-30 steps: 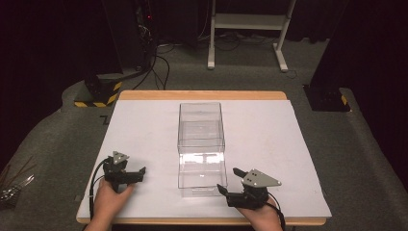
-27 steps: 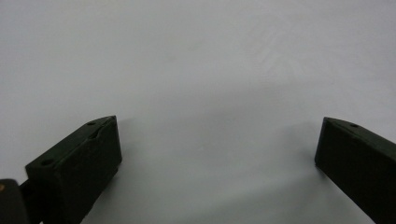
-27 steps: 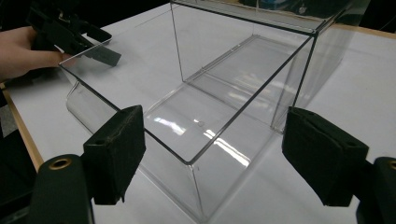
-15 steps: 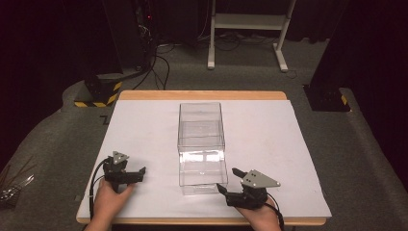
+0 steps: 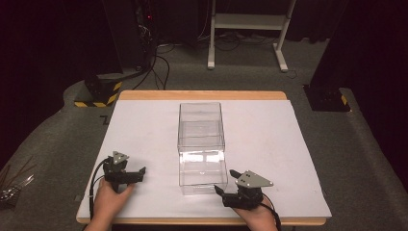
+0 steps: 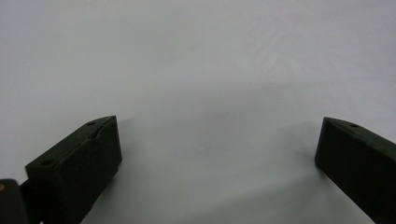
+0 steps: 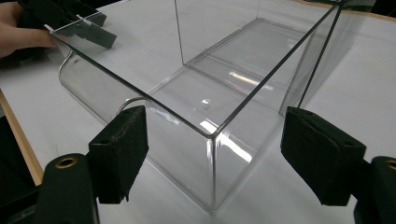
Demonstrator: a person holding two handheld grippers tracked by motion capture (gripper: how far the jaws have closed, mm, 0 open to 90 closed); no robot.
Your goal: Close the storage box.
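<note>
a clear plastic box (image 5: 201, 144) stands in the middle of a white sheet (image 5: 269, 144) that covers a wooden table (image 5: 202, 95). the box is open on top and long, its long axis running straight away from the person toward the far edge of the table. a clear divider wall crosses it about halfway, making a near compartment and a far one; both look empty, with only glare on the floor of the box. the right gripper (image 5: 226, 193) rests on the sheet just beside the near right corner of the box, held by the person's right hand (image 5: 255, 216), and it is much the nearer of the two. in the right gripper view (image 7: 212, 154) its jaws stand wide apart with that near corner of the box (image 7: 210, 135) just ahead of them and between their lines, not touching. the left gripper (image 5: 139, 173) lies to the near left of the box, well apart from it, in the left hand (image 5: 109, 198). in the left gripper view (image 6: 217, 149) its jaws are also spread wide, with nothing but bare white sheet (image 6: 196, 60) between them. a reach from the right gripper would likely meet the box first.
</note>
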